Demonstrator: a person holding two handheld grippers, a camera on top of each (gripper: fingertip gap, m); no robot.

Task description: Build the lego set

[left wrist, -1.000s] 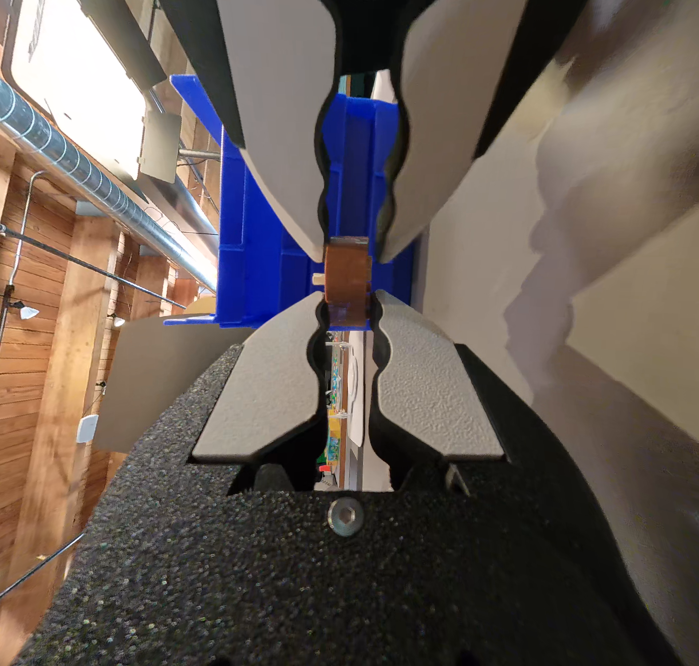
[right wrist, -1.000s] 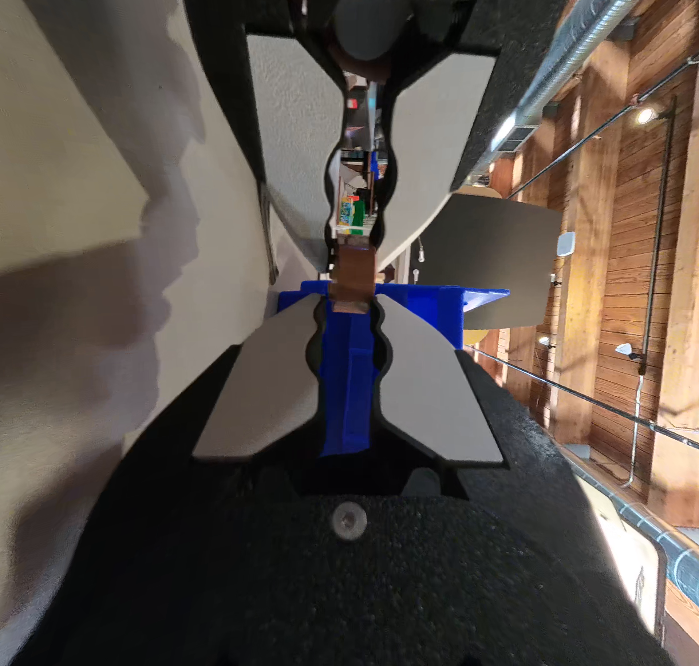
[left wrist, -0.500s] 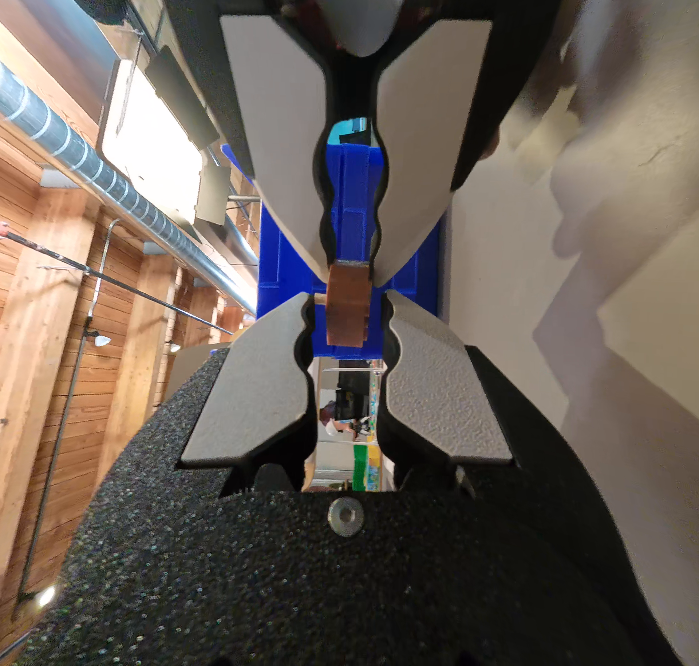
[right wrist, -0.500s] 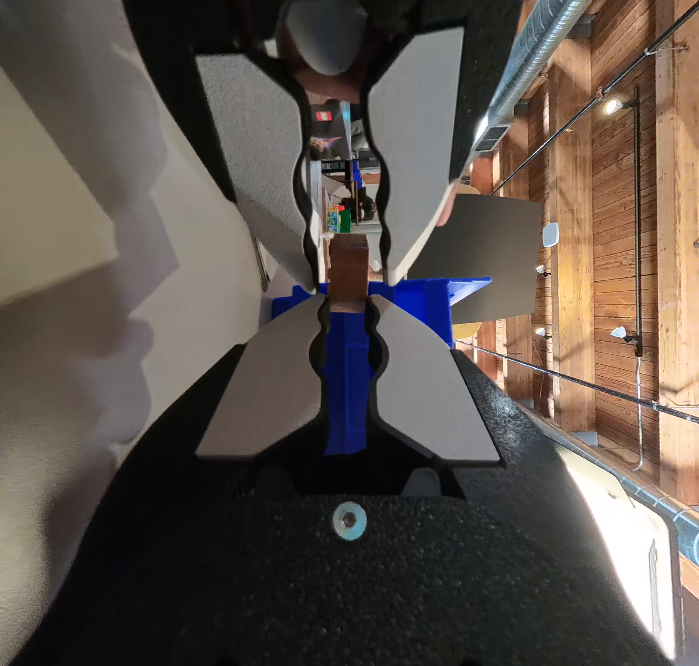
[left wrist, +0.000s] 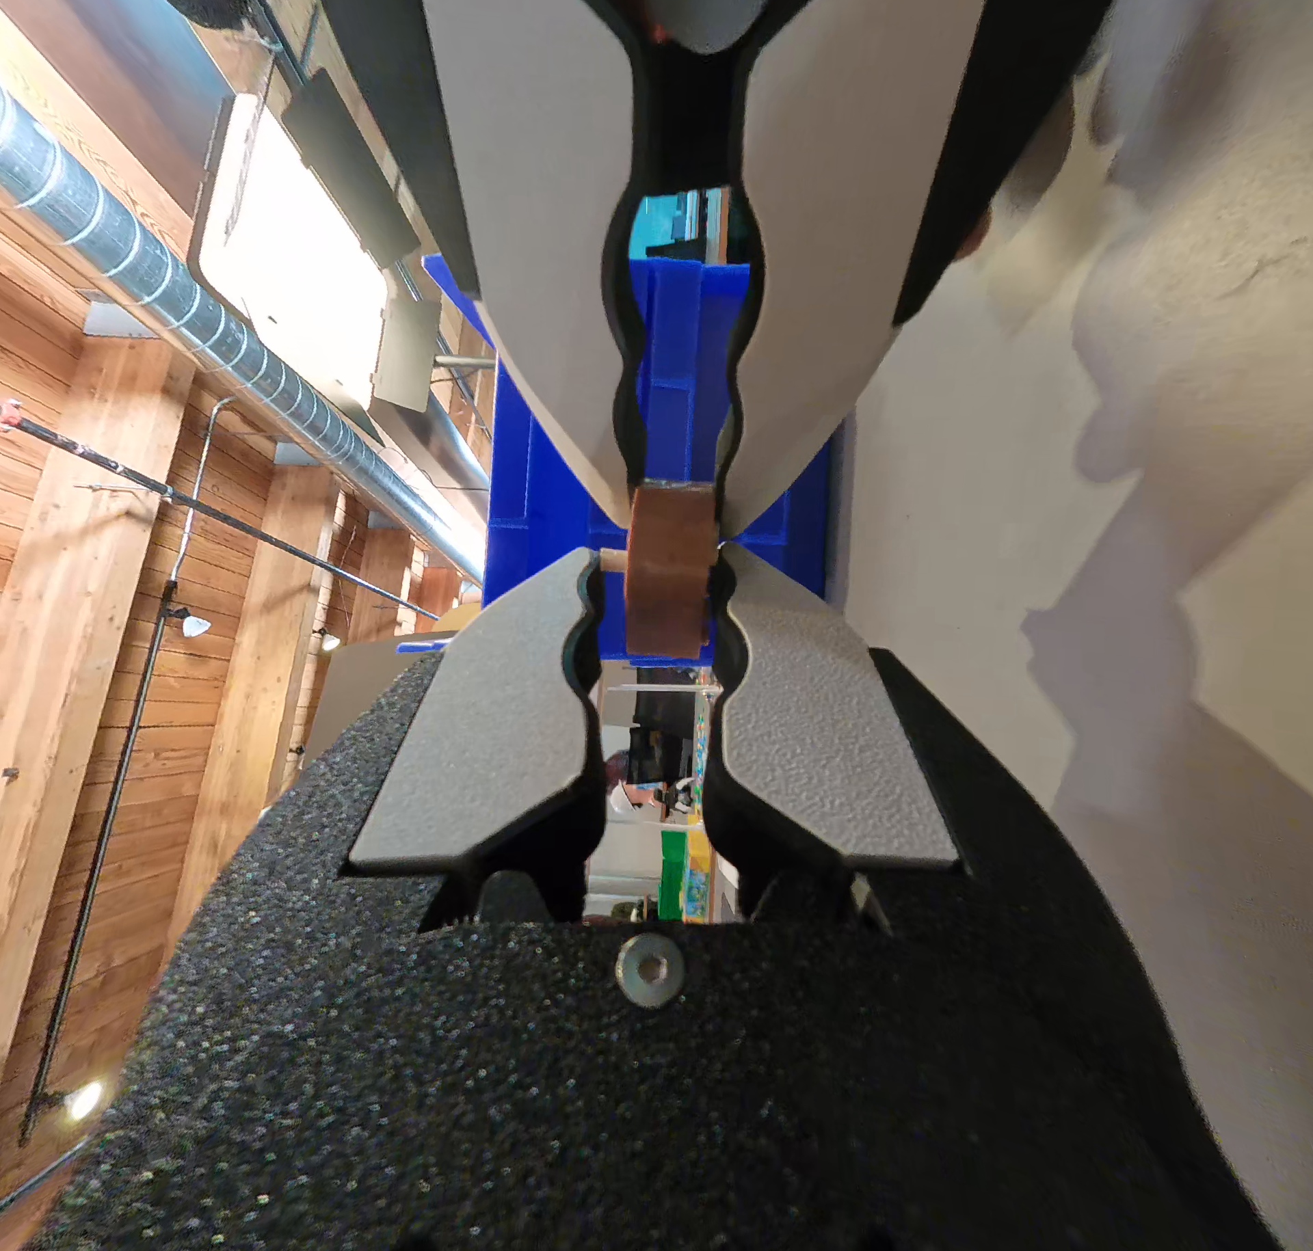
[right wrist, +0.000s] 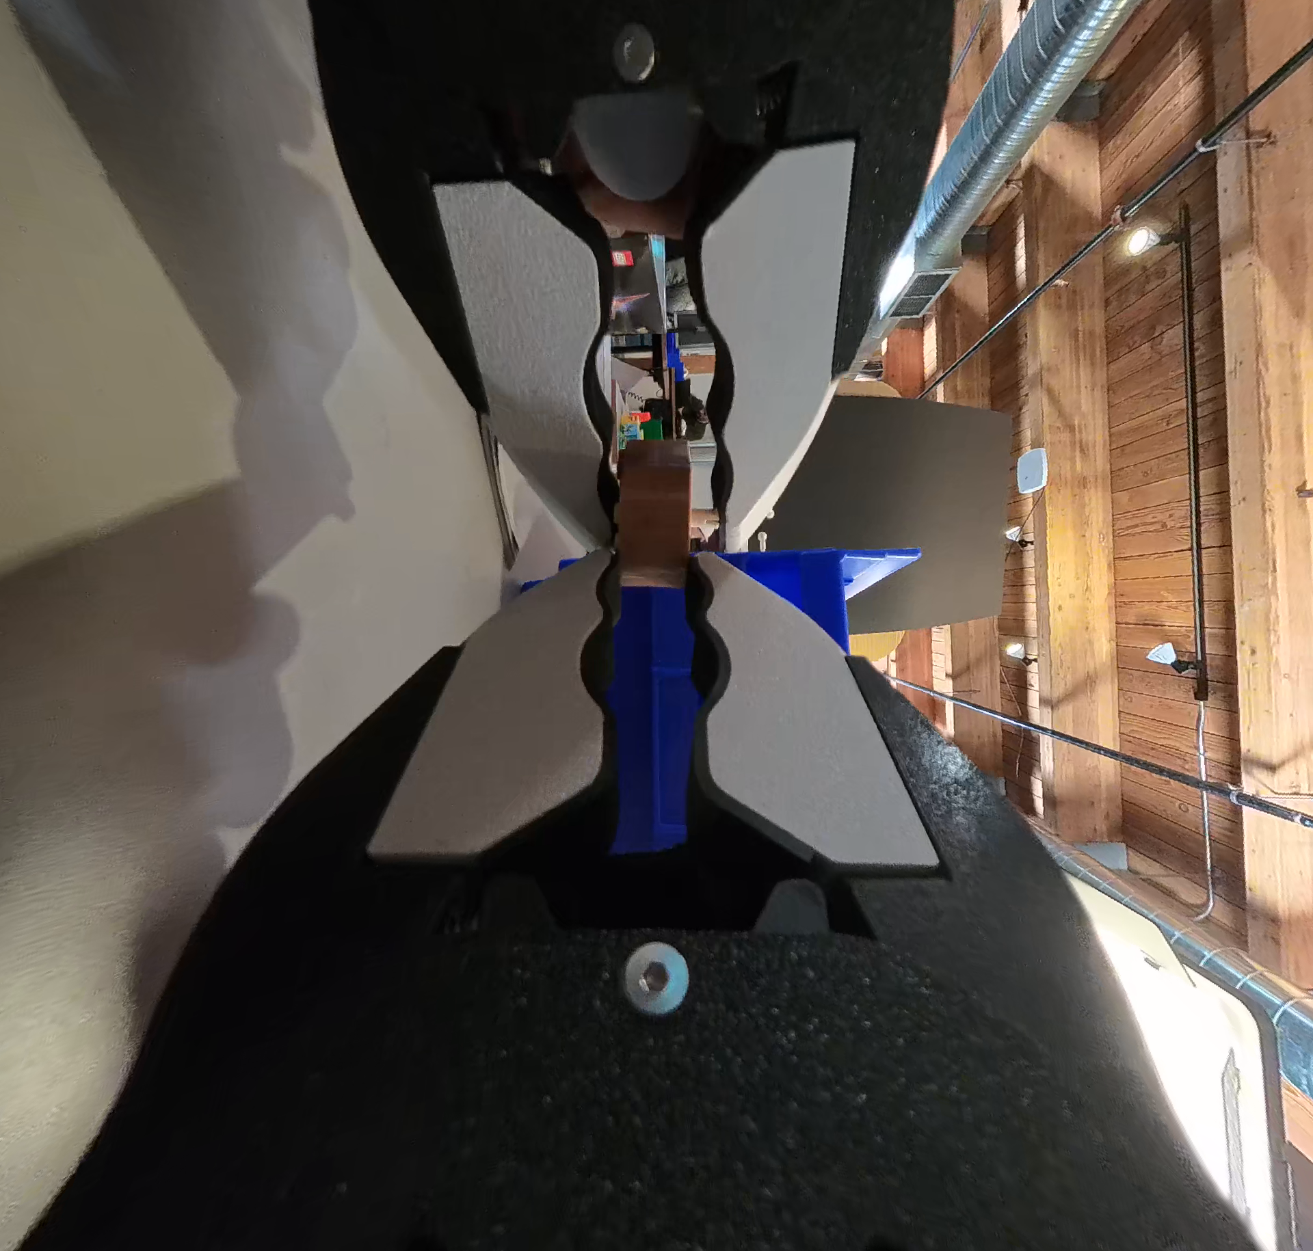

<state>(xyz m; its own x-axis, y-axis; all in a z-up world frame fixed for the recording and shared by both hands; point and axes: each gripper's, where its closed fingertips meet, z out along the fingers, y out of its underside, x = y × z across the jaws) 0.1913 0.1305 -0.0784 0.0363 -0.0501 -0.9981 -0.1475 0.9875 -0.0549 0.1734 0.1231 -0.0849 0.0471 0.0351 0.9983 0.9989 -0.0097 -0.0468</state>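
My left gripper (left wrist: 657, 563) and right gripper (right wrist: 654, 563) meet tip to tip, both squeezed tight on one brown piece (left wrist: 668, 570), near the blue bin (left wrist: 547, 492).

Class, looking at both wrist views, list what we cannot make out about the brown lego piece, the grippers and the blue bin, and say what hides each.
- Brown lego piece: full shape, covered by both grippers' fingertips, both views.
- Tan peg beside it: too small to identify, left wrist view.
- Blue plastic bin: contents blocked by gripper fingers.
- Left gripper: its left finger's contact with the piece is unclear.
- Right gripper: nothing hidden.
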